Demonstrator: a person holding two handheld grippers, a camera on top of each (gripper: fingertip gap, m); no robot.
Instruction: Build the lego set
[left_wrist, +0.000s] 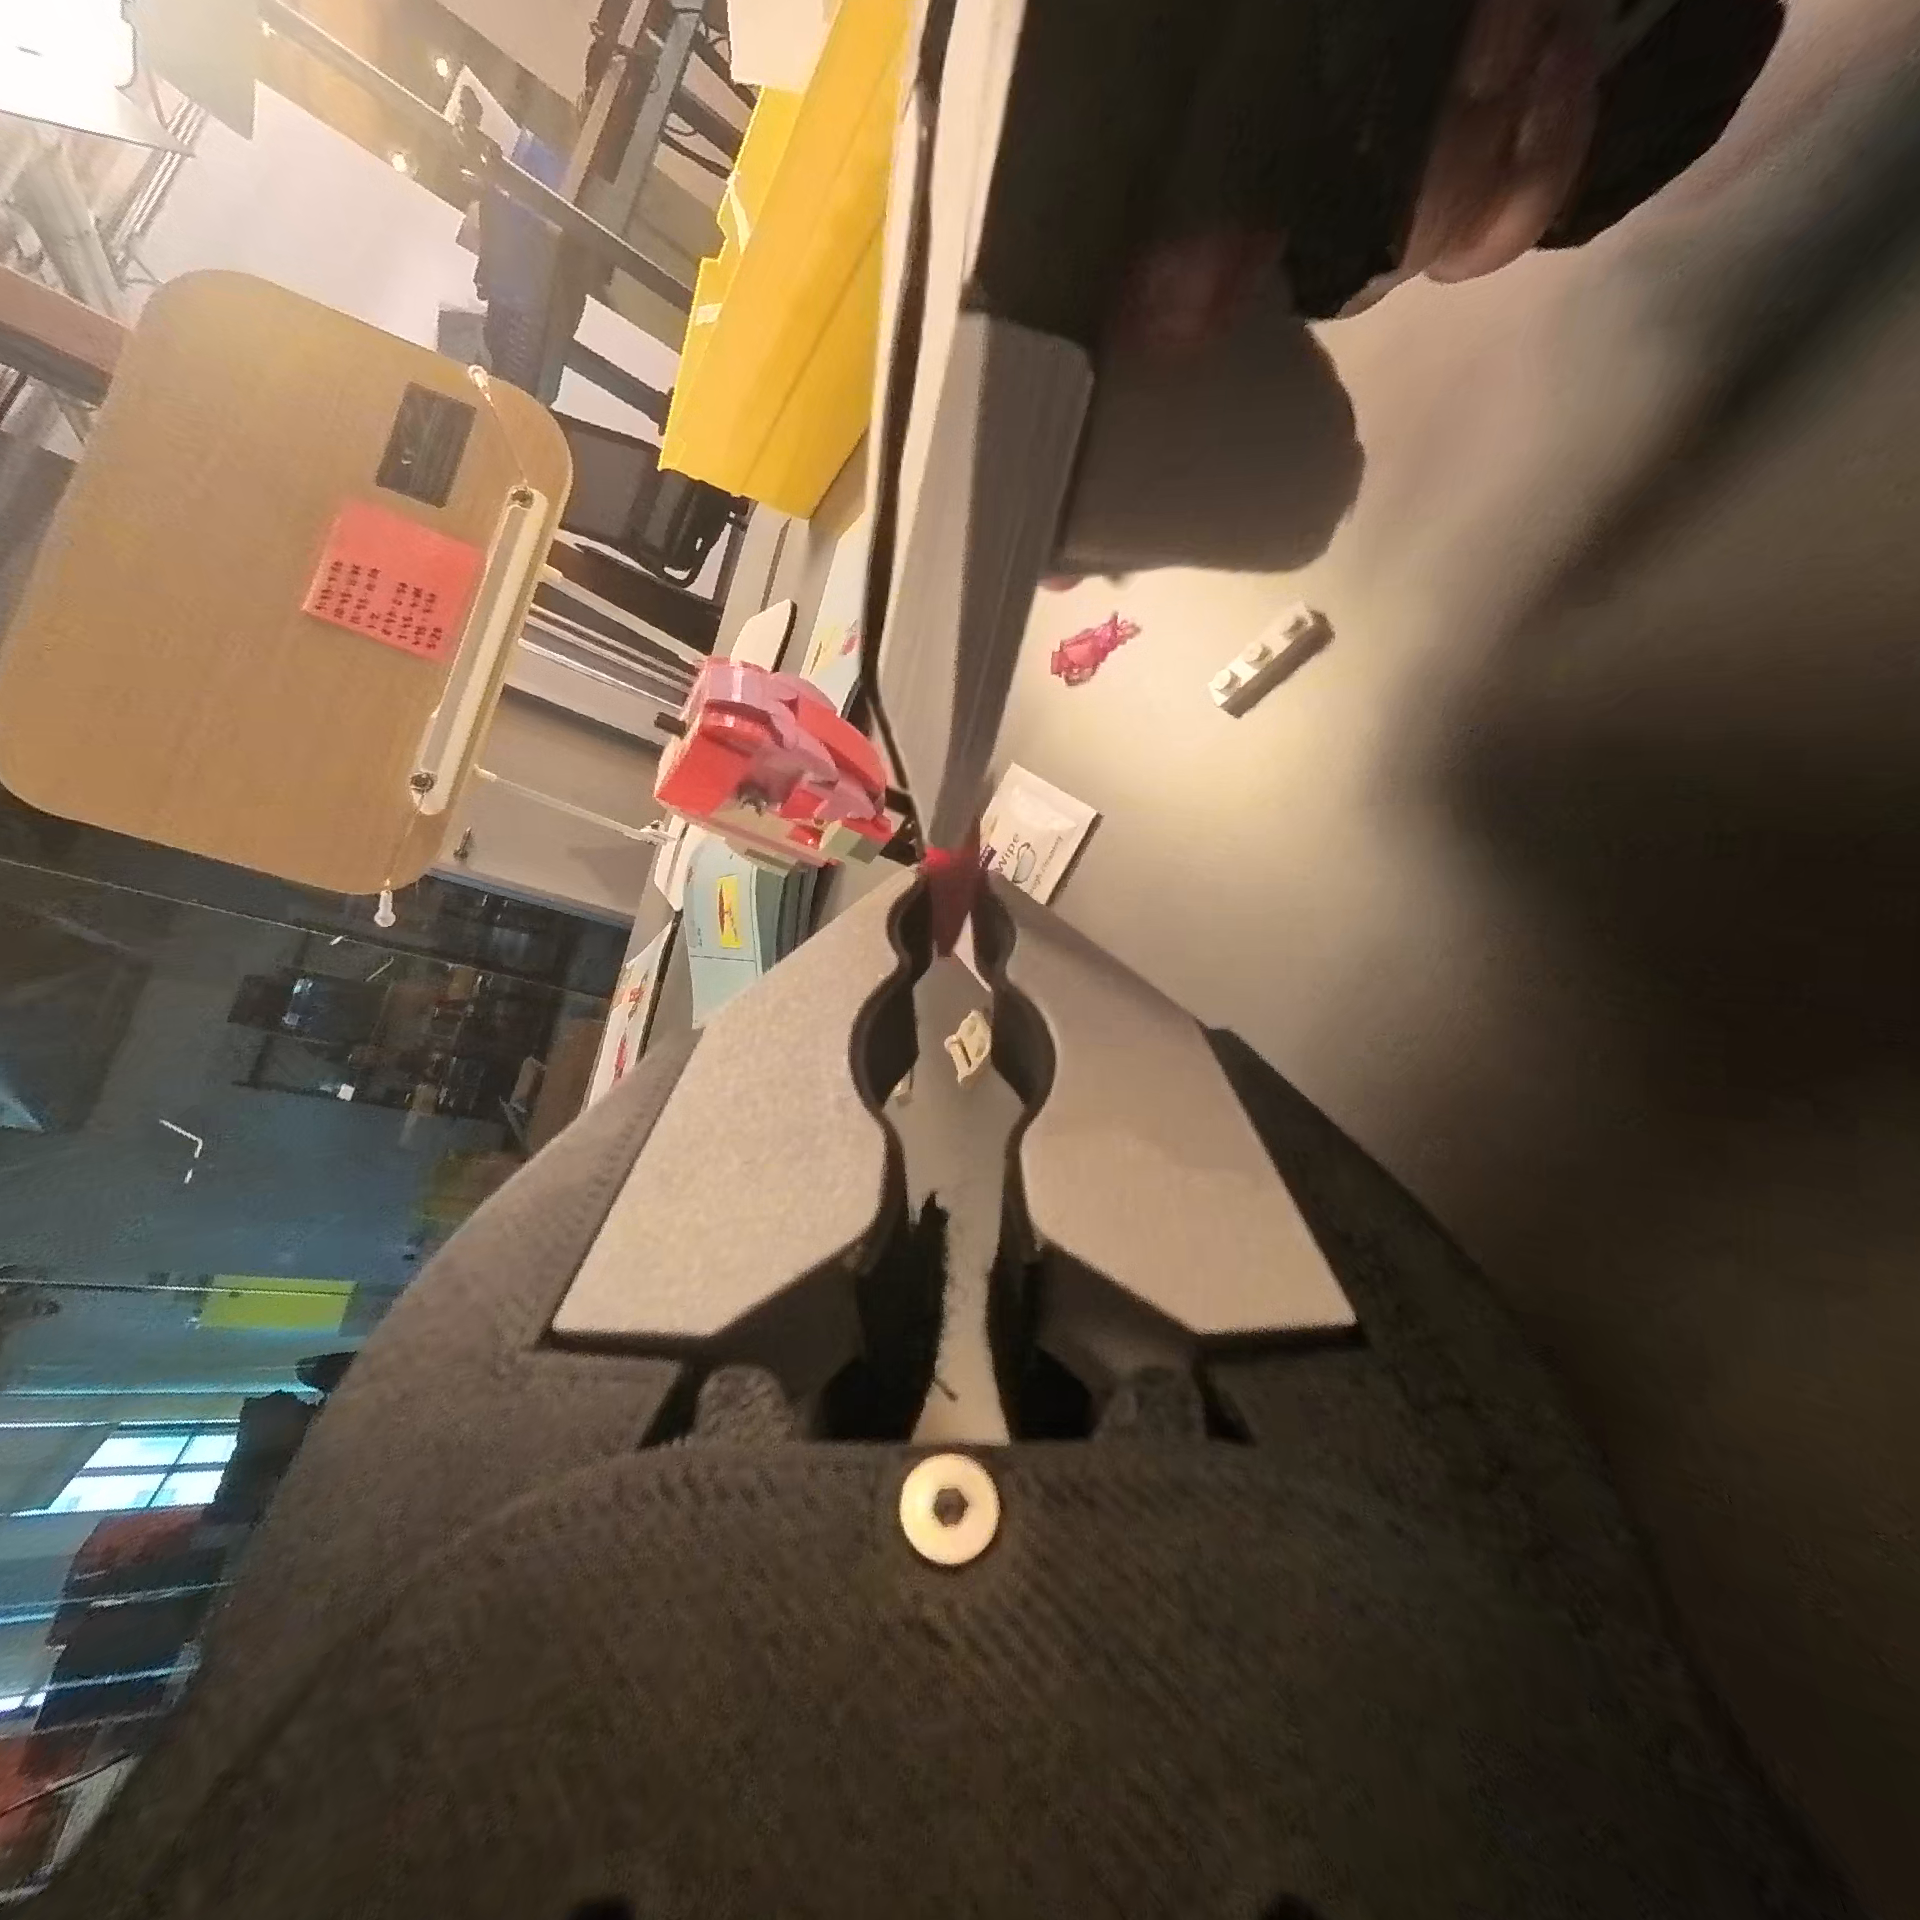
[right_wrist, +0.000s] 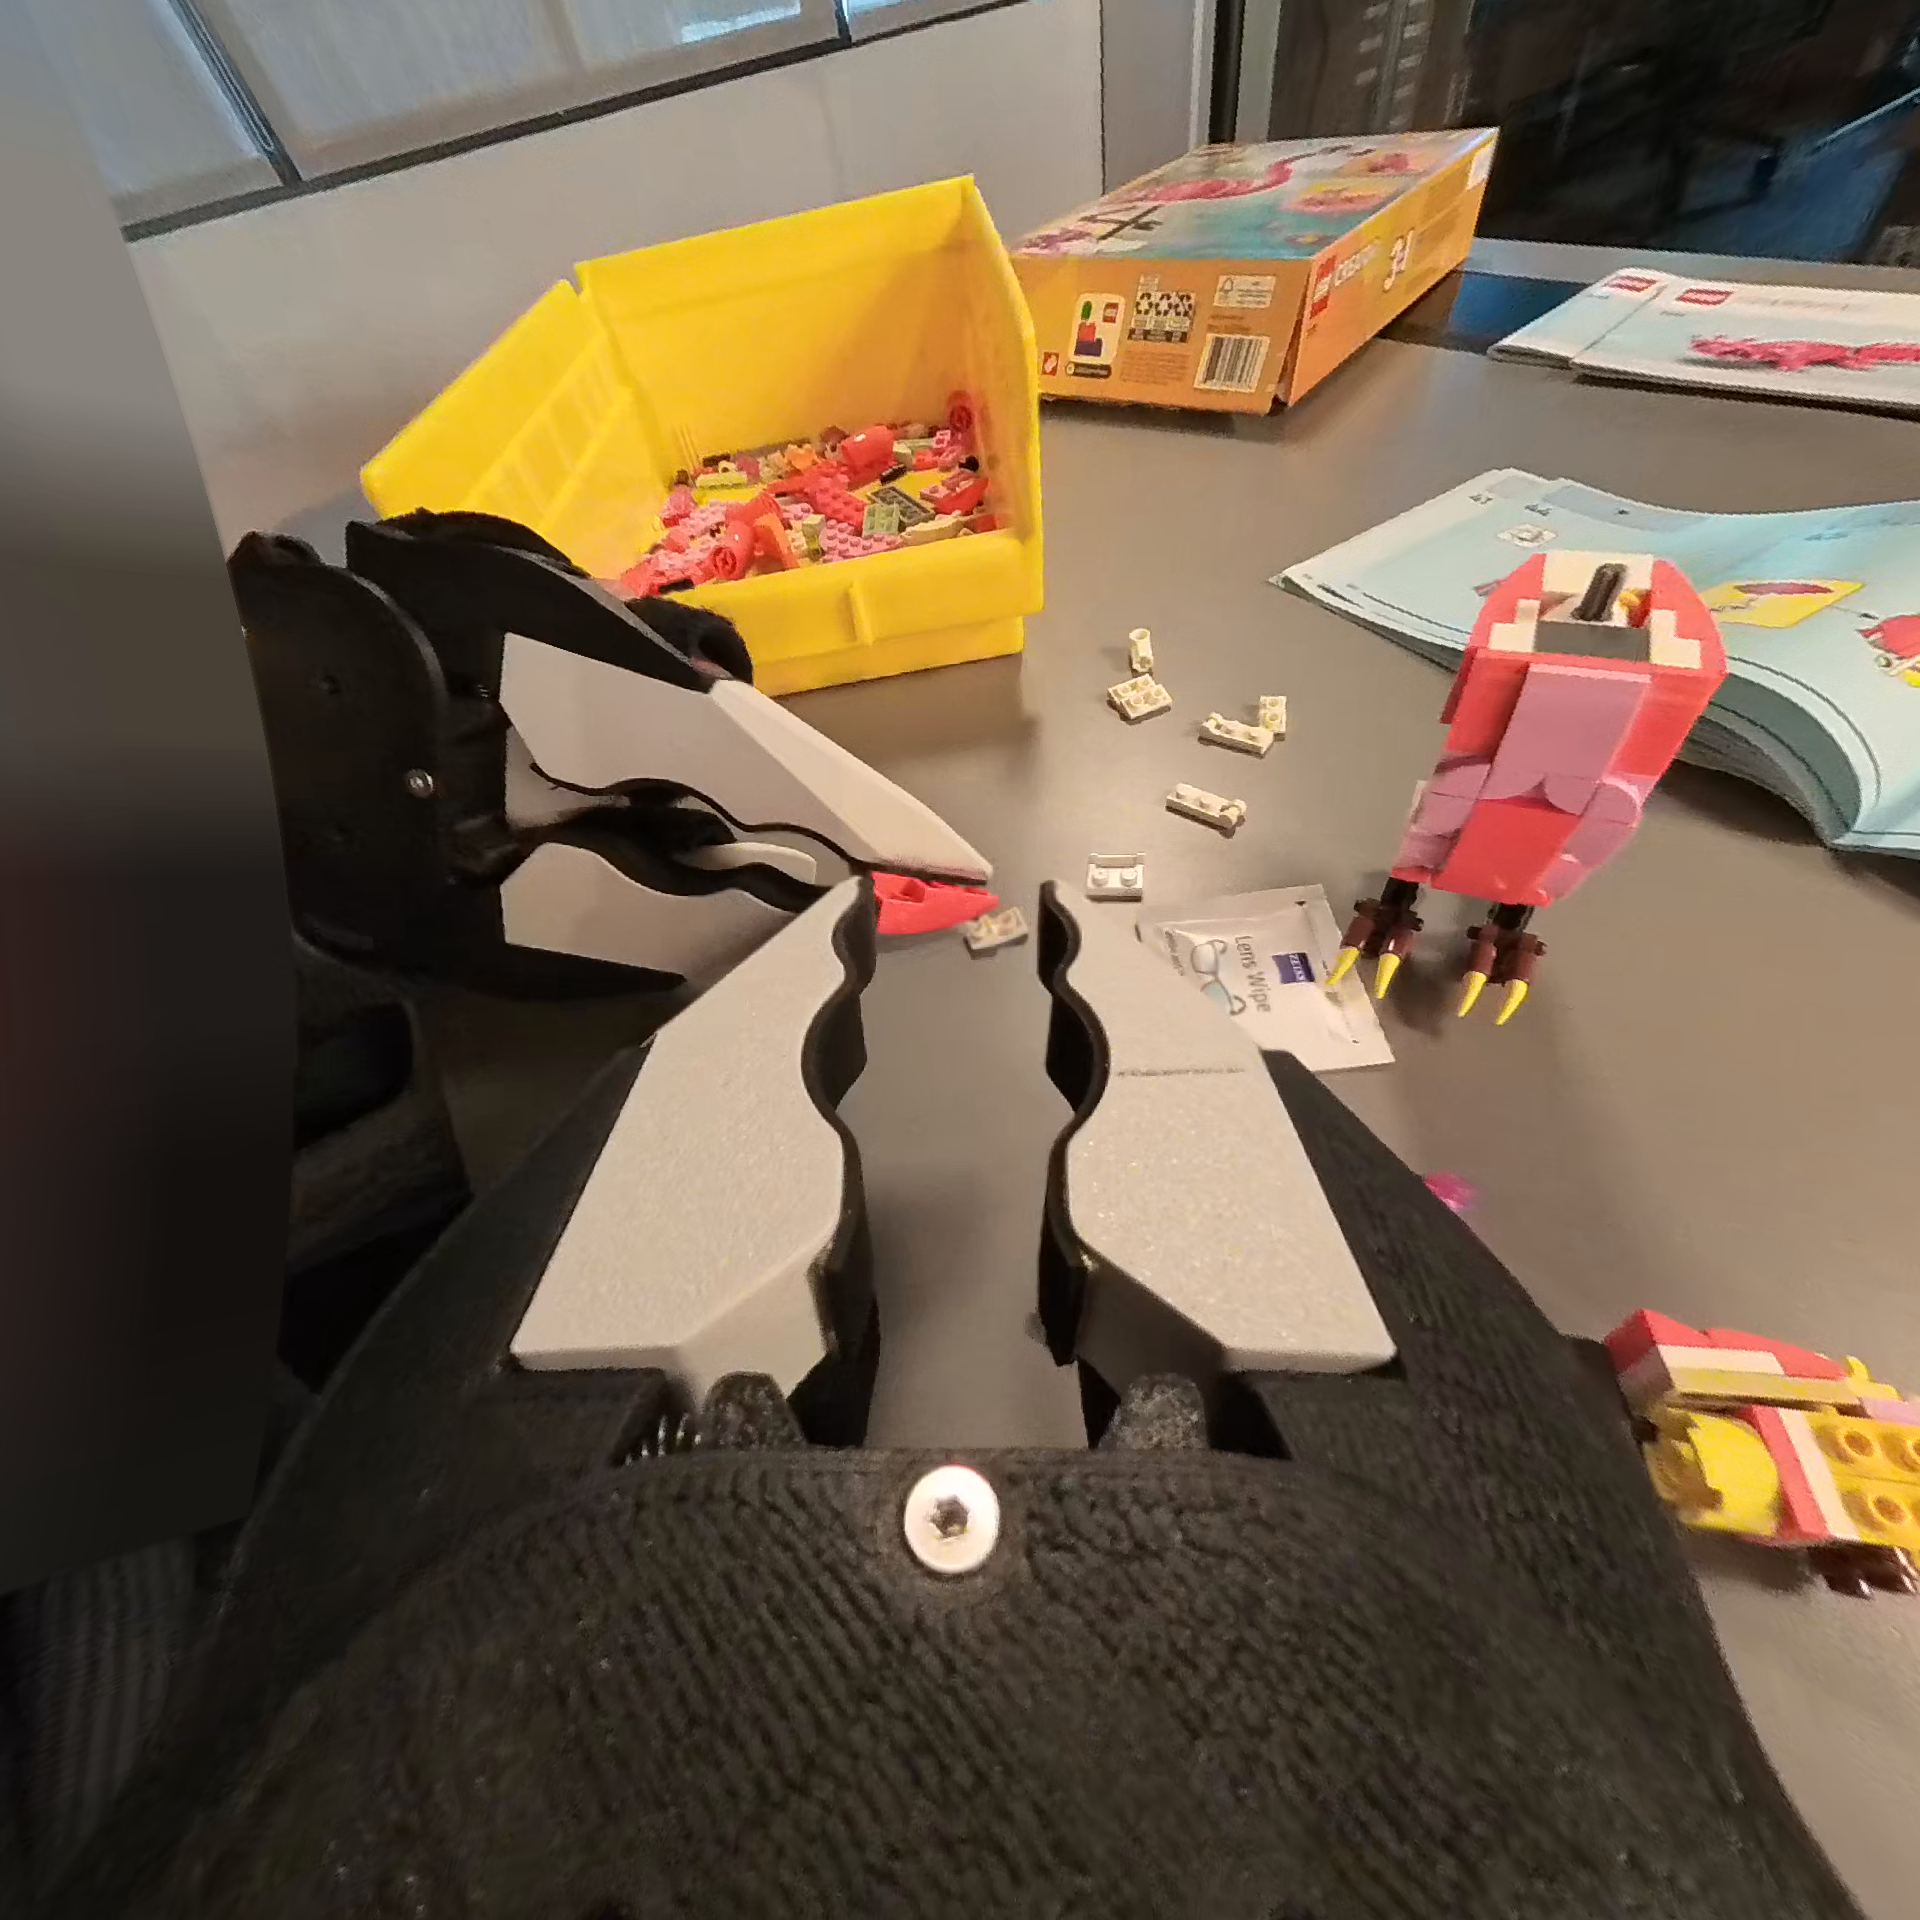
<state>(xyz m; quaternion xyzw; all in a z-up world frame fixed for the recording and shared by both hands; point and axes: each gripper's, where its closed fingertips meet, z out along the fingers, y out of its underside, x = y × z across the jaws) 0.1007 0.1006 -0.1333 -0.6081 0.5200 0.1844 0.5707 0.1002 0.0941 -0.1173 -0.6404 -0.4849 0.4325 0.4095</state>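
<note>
**Left fingers clamped on a red brick, right fingers apart beside it**

While the left gripper (right_wrist: 935, 883) lies on its side low over the dark grey surface (right_wrist: 1039, 1195), its 2 grey fingers (right_wrist: 790, 790) are closed on a small red curved plastic brick (right_wrist: 925, 902), whose tip pokes out just past them. From the left wrist view the same red piece (left_wrist: 948, 883) shows pinched at the fingertips, though that view is dim and blurred, so its shape there is hard to tell. Just beside the brick lies a small grey studded plate (right_wrist: 995, 928) on the surface.

The right gripper (right_wrist: 951, 914) points at that spot with its fingers (right_wrist: 1101, 1039) apart and nothing between them but bare surface; its left fingertip sits just in front of the red brick.

Near the right fingertip lie another pale grey plate (right_wrist: 1117, 876) and a white lens-wipe sachet (right_wrist: 1268, 971). Farther right stands a red and pink brick-built figure with yellow claws (right_wrist: 1548, 748) beside an open pale blue instruction booklet (right_wrist: 1558, 582). Behind are a yellow plastic bin of mixed bricks (right_wrist: 831, 436) and an orange cardboard box (right_wrist: 1247, 281).
</note>
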